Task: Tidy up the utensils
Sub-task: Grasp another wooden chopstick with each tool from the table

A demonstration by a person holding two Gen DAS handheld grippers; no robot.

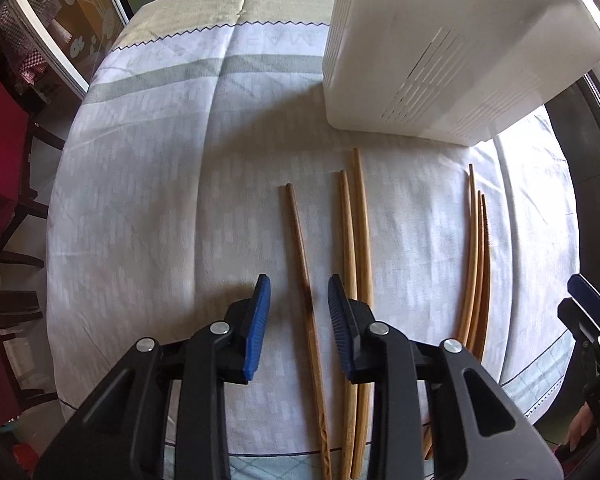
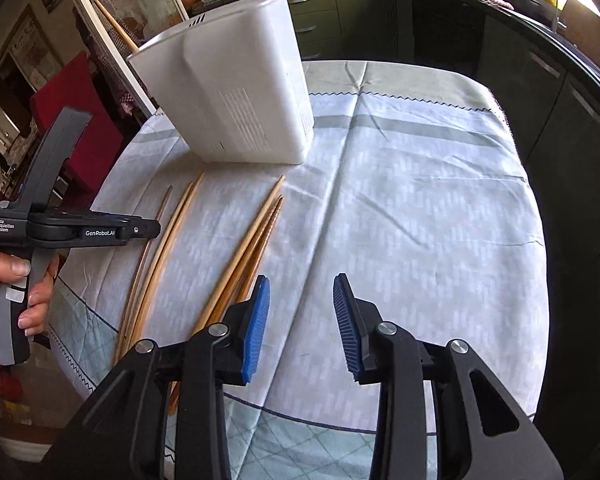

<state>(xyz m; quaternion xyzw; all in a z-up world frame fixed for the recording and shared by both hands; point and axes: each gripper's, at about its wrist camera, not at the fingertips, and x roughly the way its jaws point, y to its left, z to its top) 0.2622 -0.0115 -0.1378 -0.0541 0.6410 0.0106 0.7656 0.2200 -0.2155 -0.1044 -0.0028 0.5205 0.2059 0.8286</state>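
In the left wrist view, several wooden chopsticks lie side by side on the cloth. My left gripper (image 1: 299,280) hangs over the leftmost one, a chopstick with a dark burn mark (image 1: 300,248). That chopstick runs between the blue pads, which stand apart from it, so the gripper is open. A pair (image 1: 356,232) lies just to its right and three more (image 1: 478,256) lie farther right. My right gripper (image 2: 302,278) is open over bare cloth, with the group of three chopsticks (image 2: 256,240) just left of its left pad. The white utensil holder (image 2: 240,92) stands behind the chopsticks.
A pale patterned tablecloth (image 2: 420,208) covers the round table. A hand (image 2: 8,292) holds the left gripper's body (image 2: 80,232) at the table's left edge. Two wooden sticks (image 2: 116,28) rise from the holder. Red chairs (image 1: 0,152) stand left, dark cabinets (image 2: 560,120) right.
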